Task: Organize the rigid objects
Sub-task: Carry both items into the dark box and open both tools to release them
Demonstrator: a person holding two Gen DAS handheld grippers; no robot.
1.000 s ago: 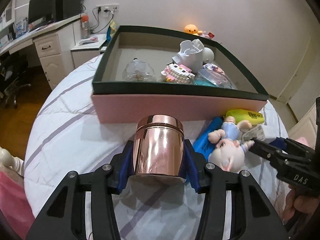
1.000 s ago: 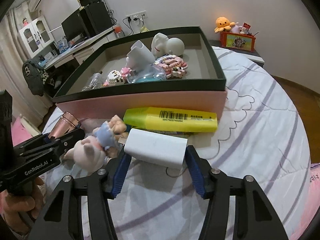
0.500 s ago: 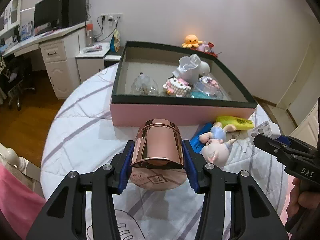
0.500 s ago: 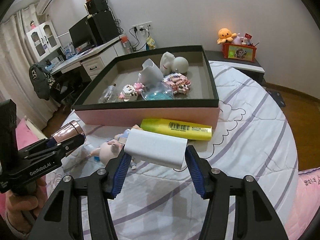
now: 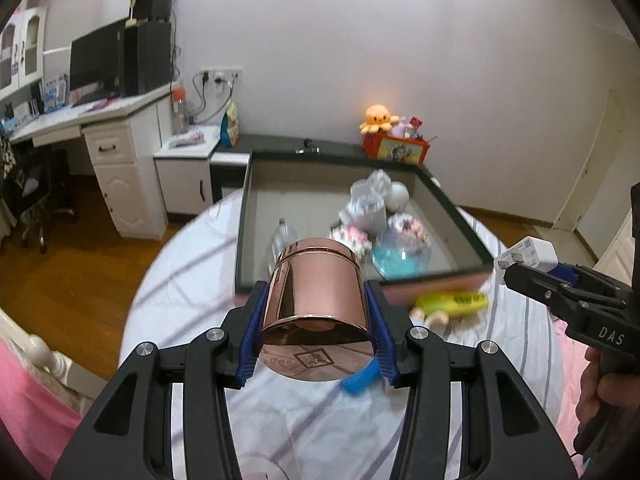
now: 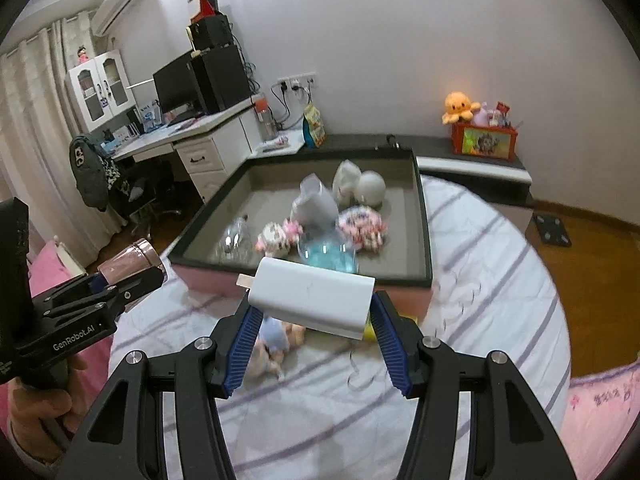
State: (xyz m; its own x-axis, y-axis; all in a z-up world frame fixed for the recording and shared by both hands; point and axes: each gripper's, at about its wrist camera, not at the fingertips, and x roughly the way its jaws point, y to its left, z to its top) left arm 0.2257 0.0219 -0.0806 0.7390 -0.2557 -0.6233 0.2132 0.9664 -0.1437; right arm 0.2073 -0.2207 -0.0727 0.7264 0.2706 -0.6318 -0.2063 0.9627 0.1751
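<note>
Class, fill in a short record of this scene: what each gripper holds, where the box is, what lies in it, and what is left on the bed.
left gripper: shut on rose-gold tin, lifted
right gripper: shut on white charger, lifted
box: open, on the bed
in box: white cup, blue dome, block toys, ball
left on bed: doll, yellow marker

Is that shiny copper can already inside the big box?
No, the copper can is held up in the left tongs, short of the box.
</note>
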